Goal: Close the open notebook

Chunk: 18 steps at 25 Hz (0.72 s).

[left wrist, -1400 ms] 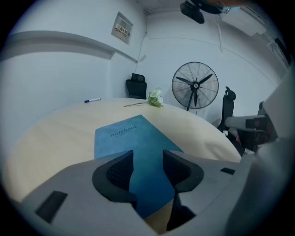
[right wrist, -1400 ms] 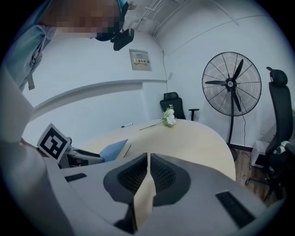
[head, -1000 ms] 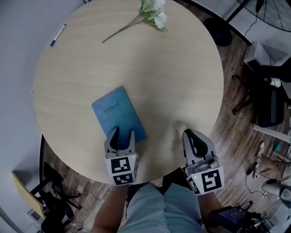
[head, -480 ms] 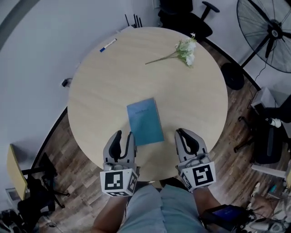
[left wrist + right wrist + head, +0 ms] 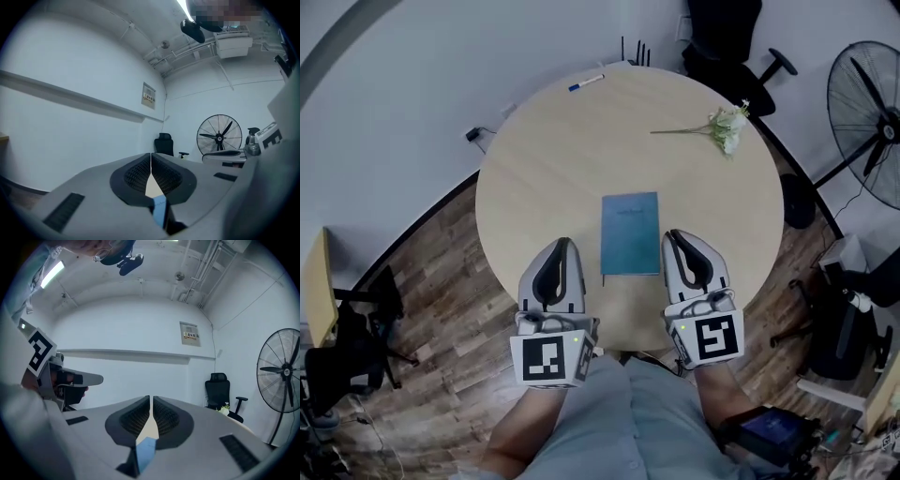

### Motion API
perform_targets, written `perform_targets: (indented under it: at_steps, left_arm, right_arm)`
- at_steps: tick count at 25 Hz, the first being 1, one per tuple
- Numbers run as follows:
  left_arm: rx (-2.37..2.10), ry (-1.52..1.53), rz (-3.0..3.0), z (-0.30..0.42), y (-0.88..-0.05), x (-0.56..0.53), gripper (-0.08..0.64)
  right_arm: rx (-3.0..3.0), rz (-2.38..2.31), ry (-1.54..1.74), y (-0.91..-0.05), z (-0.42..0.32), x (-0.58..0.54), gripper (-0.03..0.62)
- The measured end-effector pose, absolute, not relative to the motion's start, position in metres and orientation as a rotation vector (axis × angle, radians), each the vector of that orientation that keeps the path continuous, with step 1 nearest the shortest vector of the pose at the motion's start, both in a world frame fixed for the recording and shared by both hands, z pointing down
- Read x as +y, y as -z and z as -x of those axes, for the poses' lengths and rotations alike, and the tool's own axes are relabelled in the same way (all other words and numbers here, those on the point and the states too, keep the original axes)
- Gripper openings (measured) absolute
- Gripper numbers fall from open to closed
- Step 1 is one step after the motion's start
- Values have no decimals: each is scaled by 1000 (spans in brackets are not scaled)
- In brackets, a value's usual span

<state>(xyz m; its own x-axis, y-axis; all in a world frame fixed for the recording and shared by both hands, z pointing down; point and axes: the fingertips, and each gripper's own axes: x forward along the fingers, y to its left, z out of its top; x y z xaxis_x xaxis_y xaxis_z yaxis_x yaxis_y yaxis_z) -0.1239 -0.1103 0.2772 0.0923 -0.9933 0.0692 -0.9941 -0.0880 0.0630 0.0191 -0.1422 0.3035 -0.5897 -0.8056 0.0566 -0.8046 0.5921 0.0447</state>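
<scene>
The left gripper [image 5: 566, 244] had just closed its jaws together on nothing. To its right, the closed blue notebook [image 5: 630, 233] lay on the round table [image 5: 544, 169], seen whole only in the head view. The right gripper [image 5: 675, 236] was likewise pinched together and empty.

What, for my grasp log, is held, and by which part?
Nothing: the left gripper, jaws just closed, and the right gripper are shut and empty; the closed notebook lies free on the table.
</scene>
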Motion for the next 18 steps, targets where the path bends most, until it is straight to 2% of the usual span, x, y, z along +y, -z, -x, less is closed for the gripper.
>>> perform_targets:
  at_steps: [18]
  left_arm:
    - [-2074,-17,-2280,129,-275,-102,20]
  right_arm:
    - [-2737,-1393,78,-298,-13,-132,51]
